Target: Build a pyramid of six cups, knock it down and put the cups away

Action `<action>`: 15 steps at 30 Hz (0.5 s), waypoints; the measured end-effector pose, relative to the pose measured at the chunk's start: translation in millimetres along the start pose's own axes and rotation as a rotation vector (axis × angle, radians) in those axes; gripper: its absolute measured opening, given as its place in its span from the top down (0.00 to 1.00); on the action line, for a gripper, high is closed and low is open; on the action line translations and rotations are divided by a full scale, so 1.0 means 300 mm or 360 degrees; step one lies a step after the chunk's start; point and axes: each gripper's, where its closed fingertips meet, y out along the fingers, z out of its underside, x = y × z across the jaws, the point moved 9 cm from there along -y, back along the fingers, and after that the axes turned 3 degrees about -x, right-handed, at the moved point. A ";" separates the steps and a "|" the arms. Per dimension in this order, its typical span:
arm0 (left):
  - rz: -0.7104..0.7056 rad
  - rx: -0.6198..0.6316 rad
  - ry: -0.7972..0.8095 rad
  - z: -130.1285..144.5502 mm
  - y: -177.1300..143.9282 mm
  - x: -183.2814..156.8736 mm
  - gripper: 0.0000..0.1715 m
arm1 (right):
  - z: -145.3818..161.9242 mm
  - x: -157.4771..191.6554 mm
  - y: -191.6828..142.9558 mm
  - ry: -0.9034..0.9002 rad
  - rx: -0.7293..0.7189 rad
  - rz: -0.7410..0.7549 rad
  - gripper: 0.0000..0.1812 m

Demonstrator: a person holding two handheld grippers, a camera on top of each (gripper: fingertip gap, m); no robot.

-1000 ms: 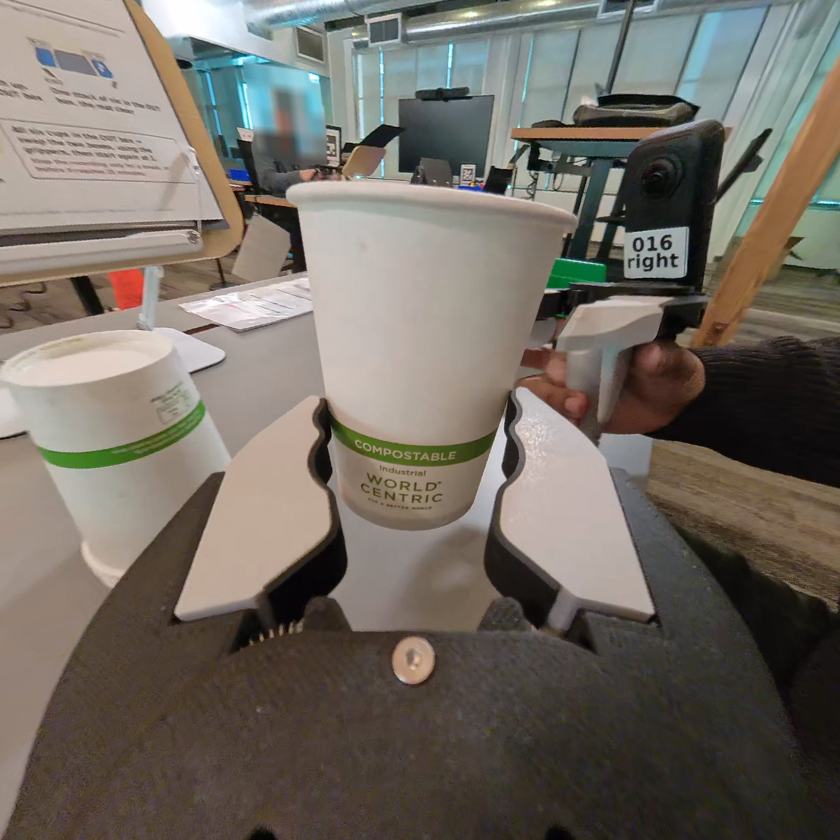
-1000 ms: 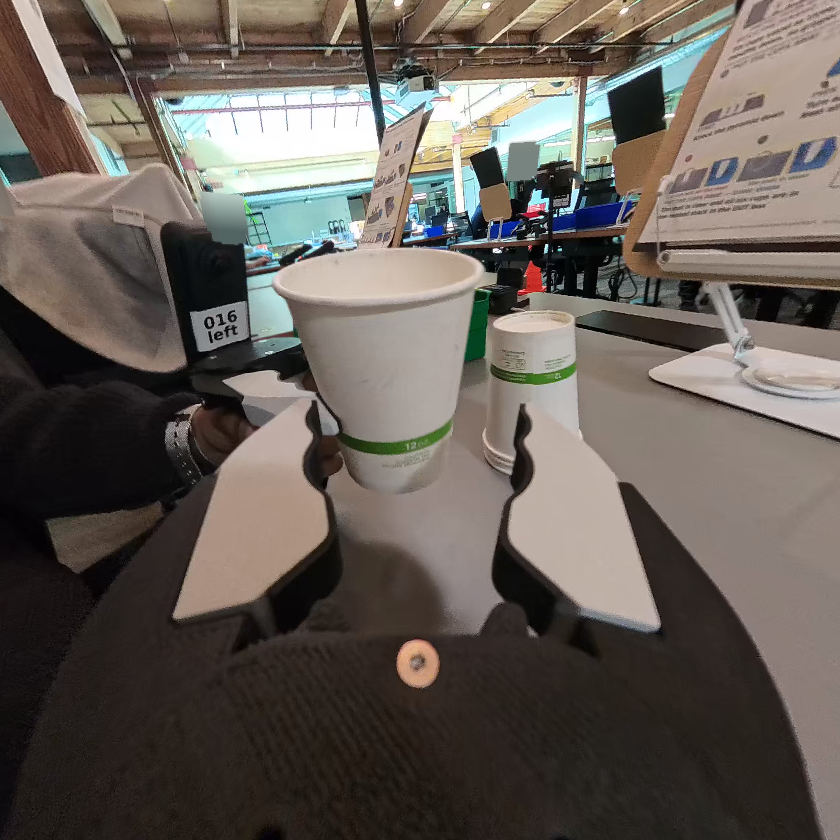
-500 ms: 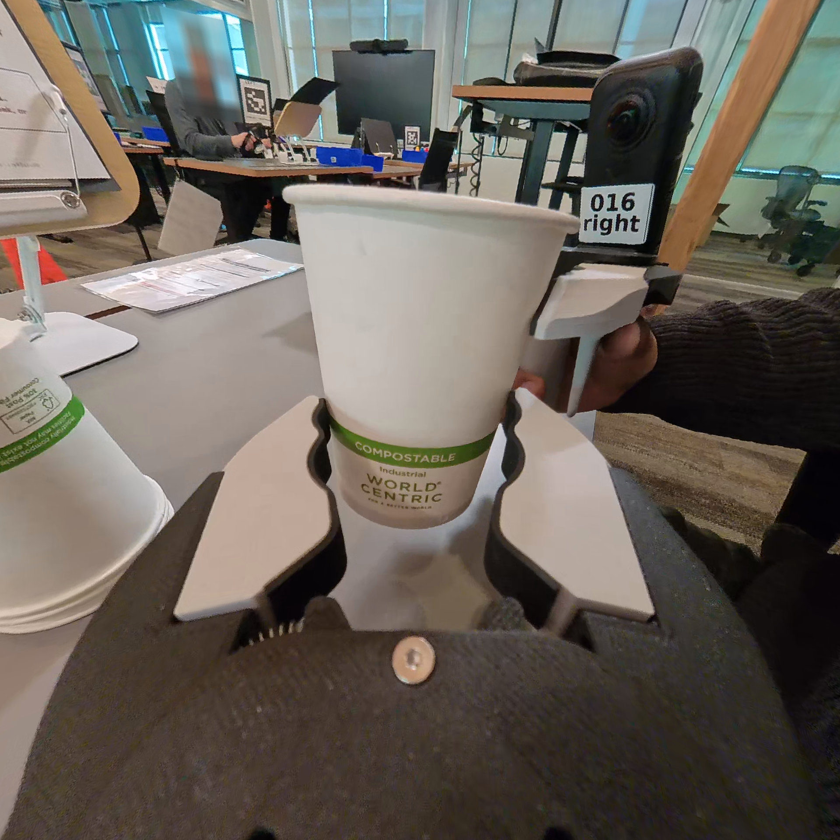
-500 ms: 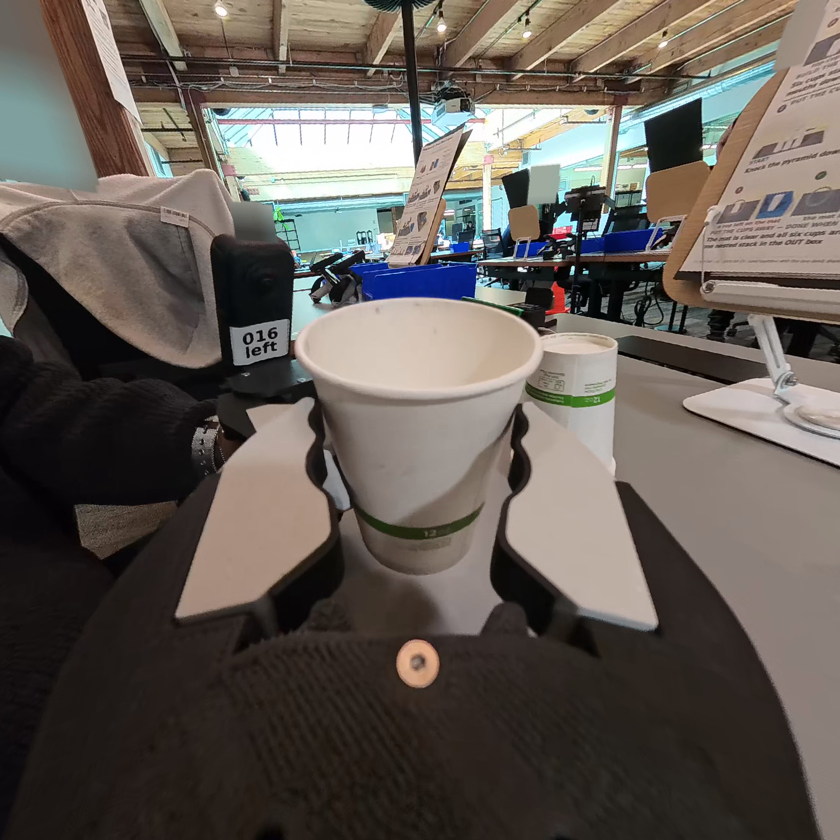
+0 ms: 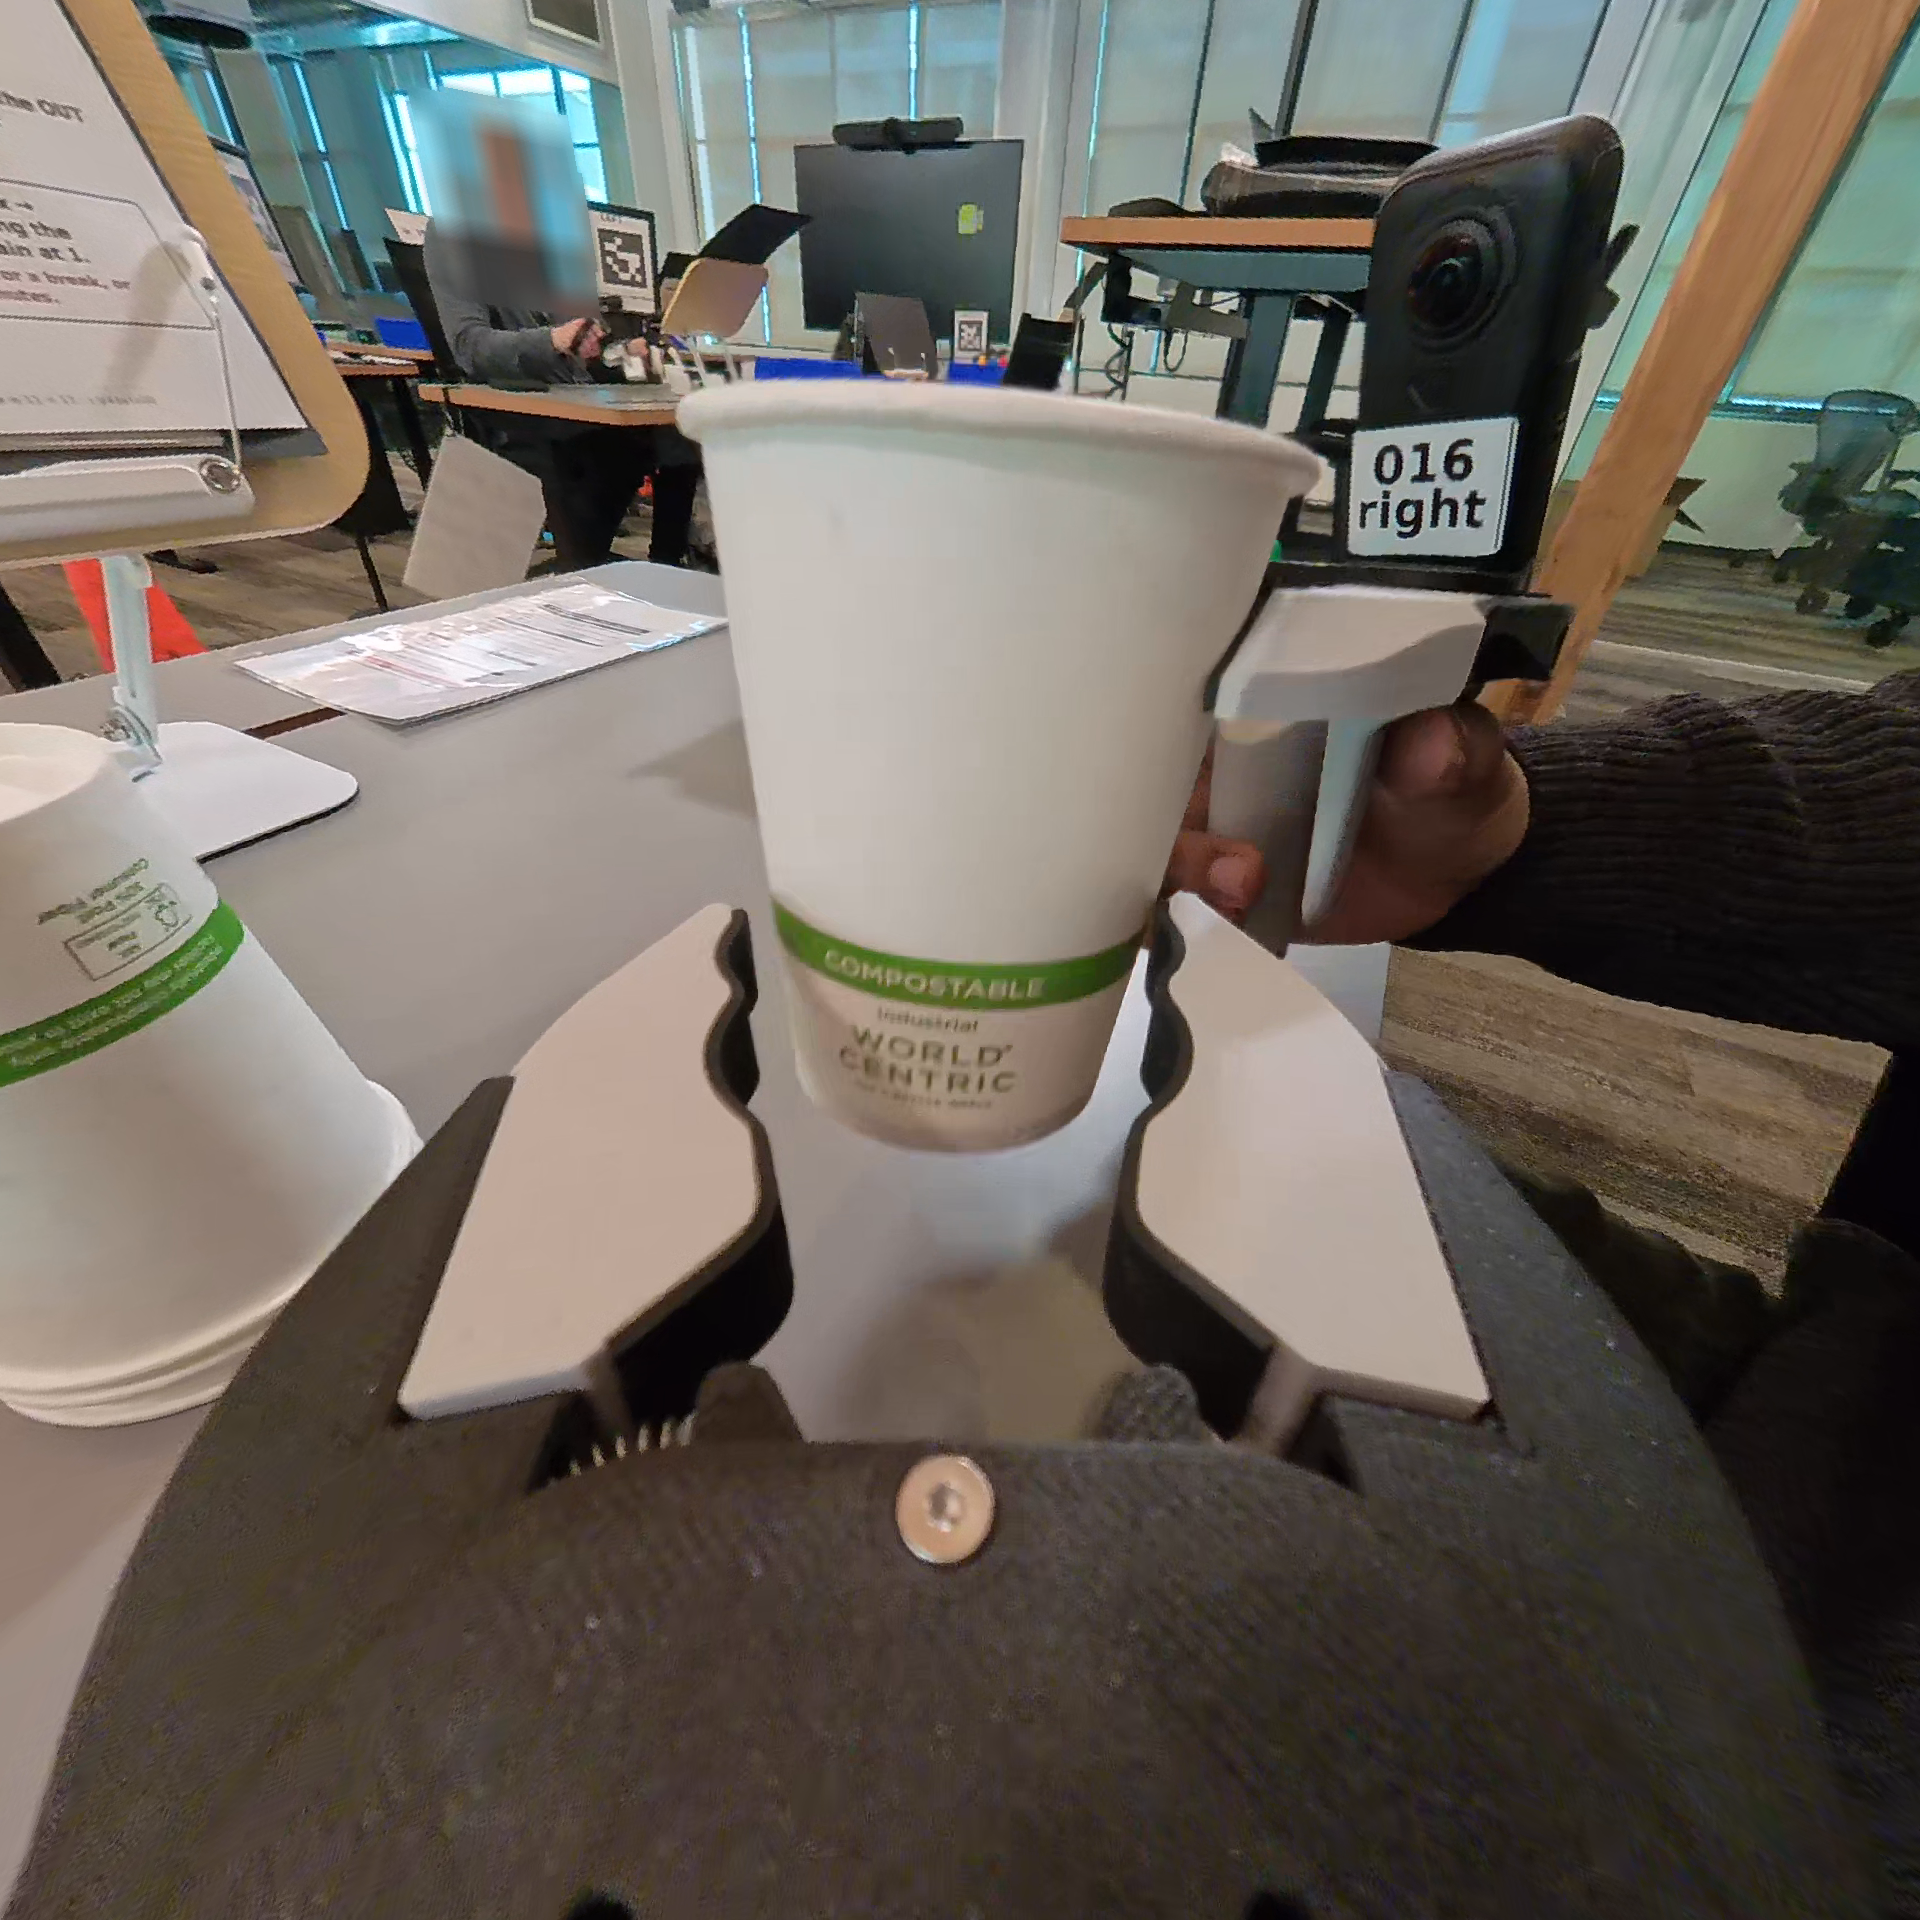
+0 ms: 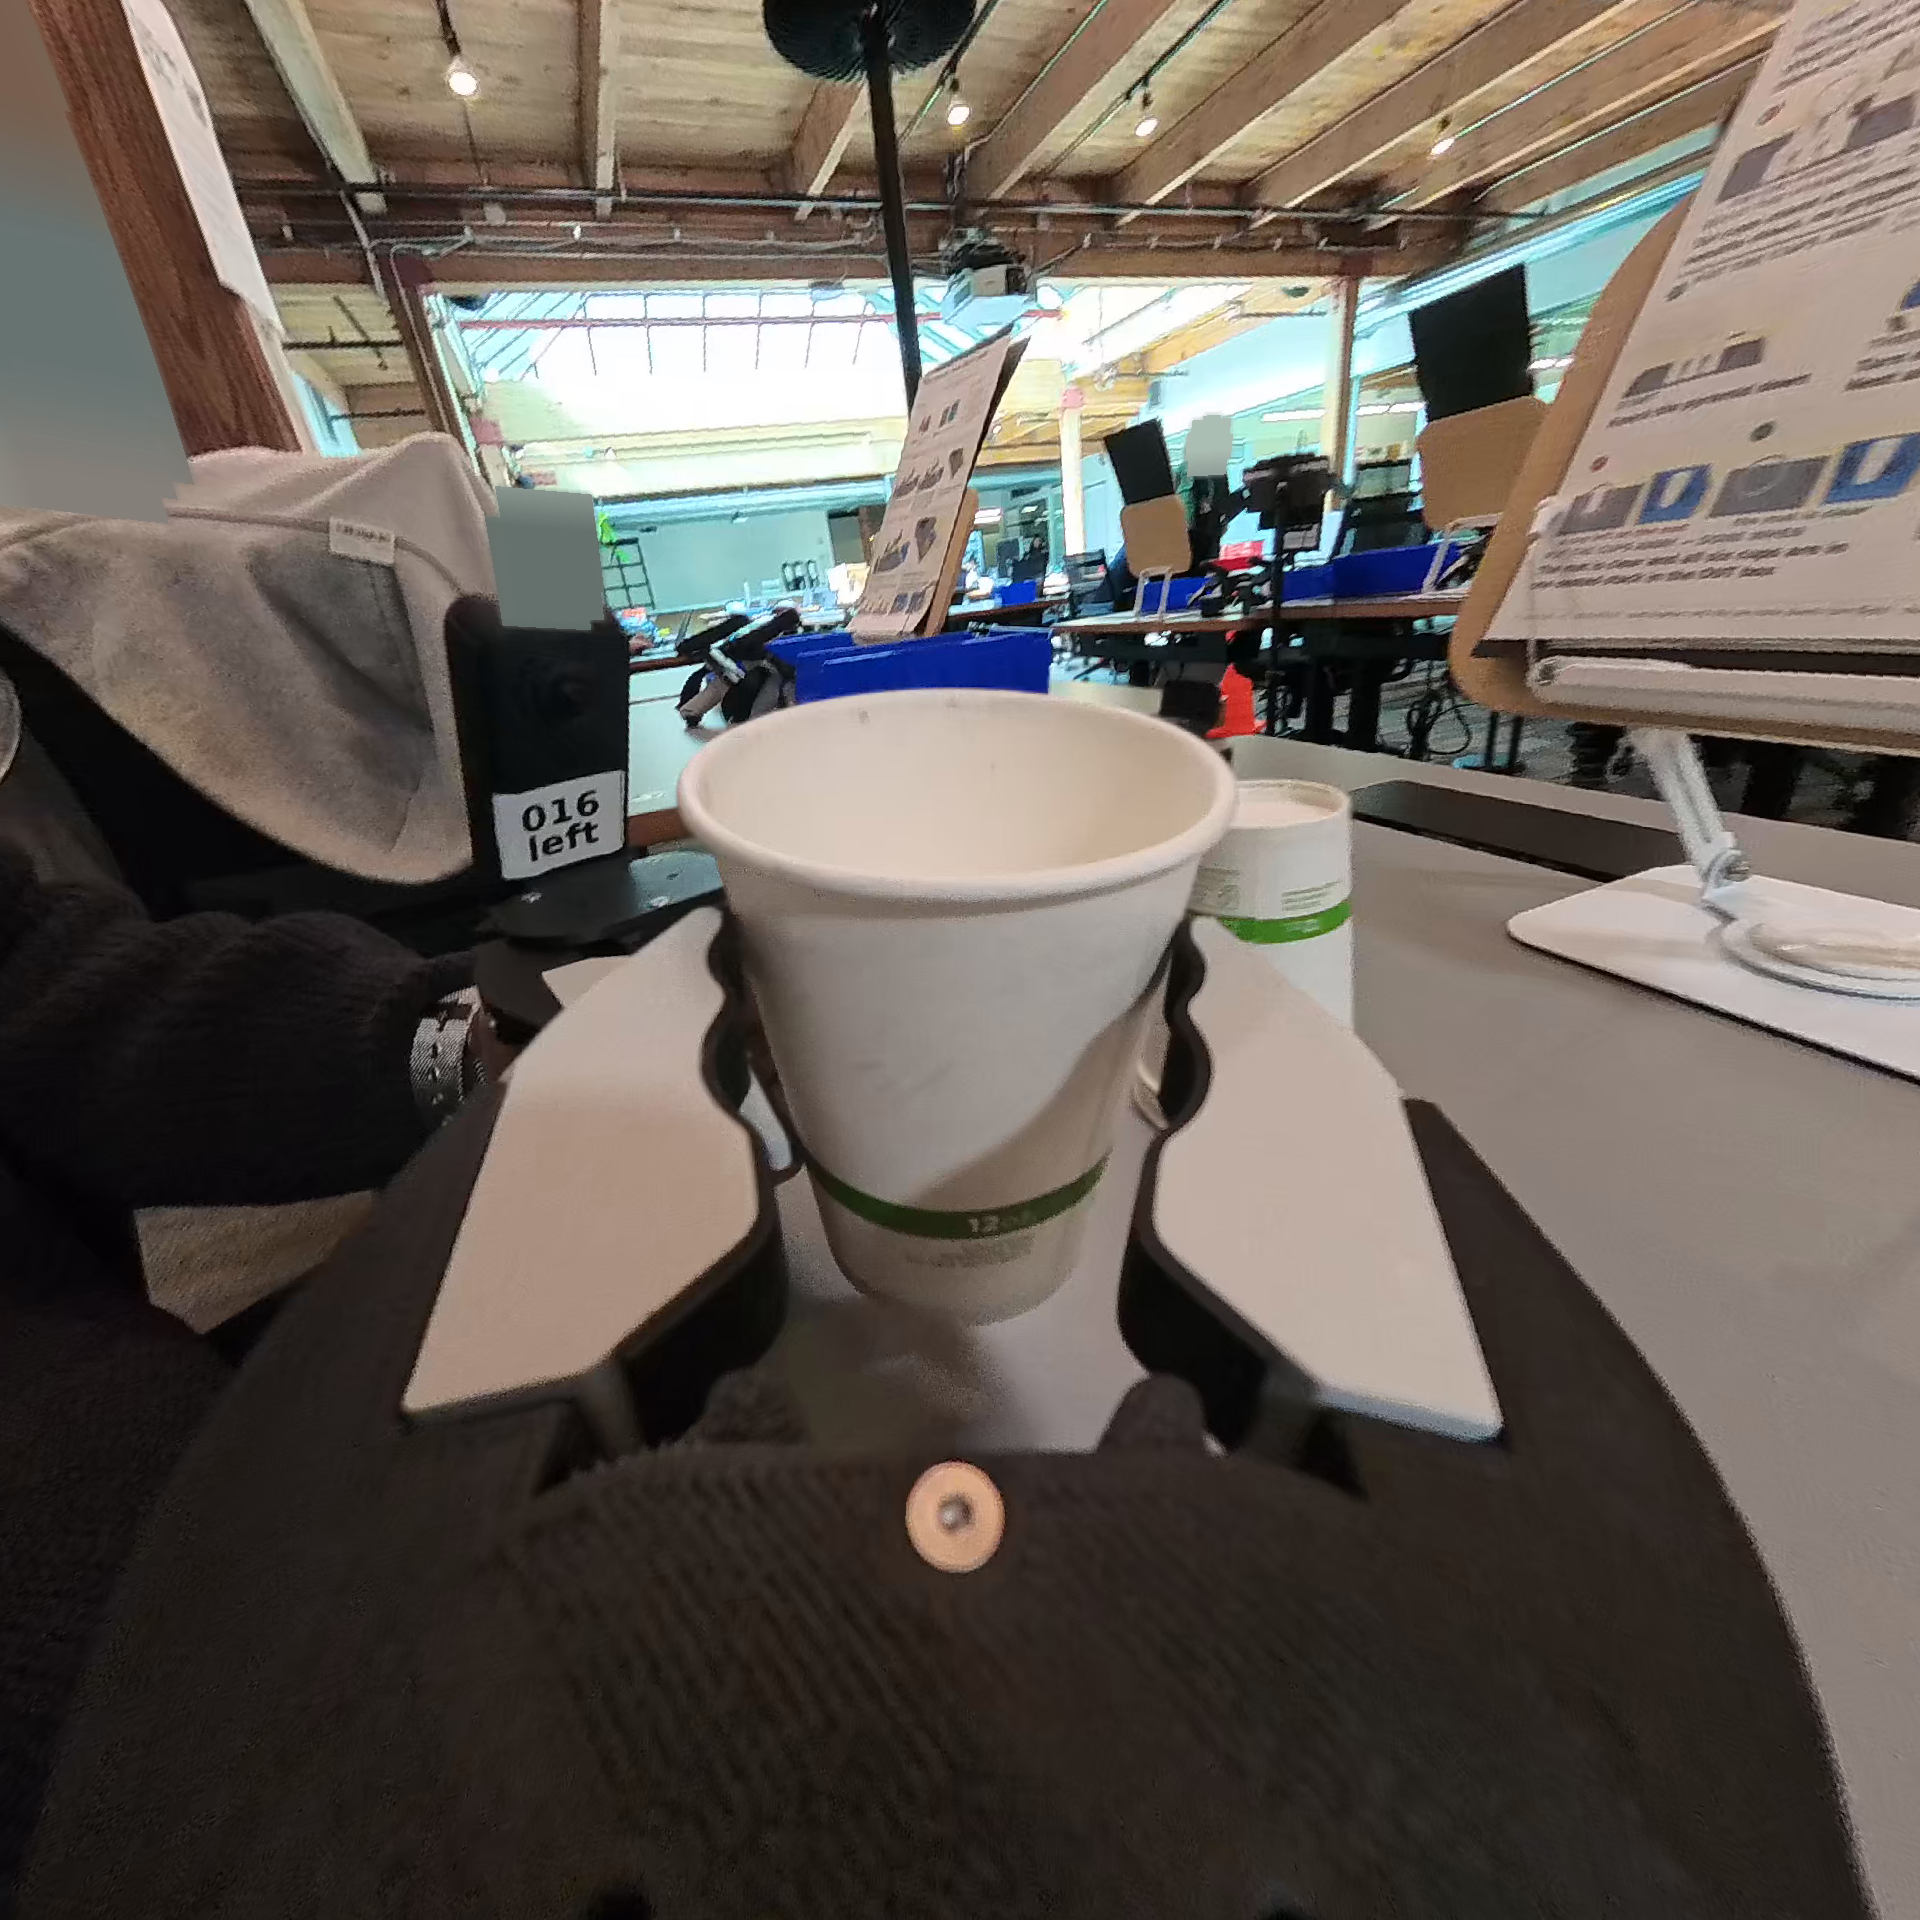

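1. Fingers (image 5: 623, 1143) of the left gripper (image 5: 945, 935) stand about a cup's width apart and pinch the lower part of a white paper cup with a green band (image 5: 987, 675). The cup sits upright between them, its base apparently clear of the grey tabletop (image 5: 499, 831).
2. Higher on that cup, the right gripper (image 6: 951, 935) brackets the wall at a similar spread. Its tips lie against or just beside the paper. I cannot tell whether they press.
3. To the left gripper's left, near its body, a stack of upturned white paper cups (image 5: 135, 1091) stands on the tabletop. From the right gripper it shows just behind the held cup.
4. Beyond the stack, a wooden clipboard on a white stand (image 5: 156, 312) rises from the tabletop.
5. Farther off, a clear sleeve of printed sheets (image 5: 478, 649) lies flat.
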 end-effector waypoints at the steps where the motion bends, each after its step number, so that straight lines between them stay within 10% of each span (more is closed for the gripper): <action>1: -0.0011 -0.0002 -0.0003 0.000 -0.001 0.003 0.57 | -0.009 -0.007 -0.006 0.0007 -0.0026 0.0023 0.56; 15: -0.0151 -0.0017 -0.0009 0.002 0.000 0.025 0.60 | -0.412 -0.330 -0.430 -0.0949 -0.0197 0.1204 0.56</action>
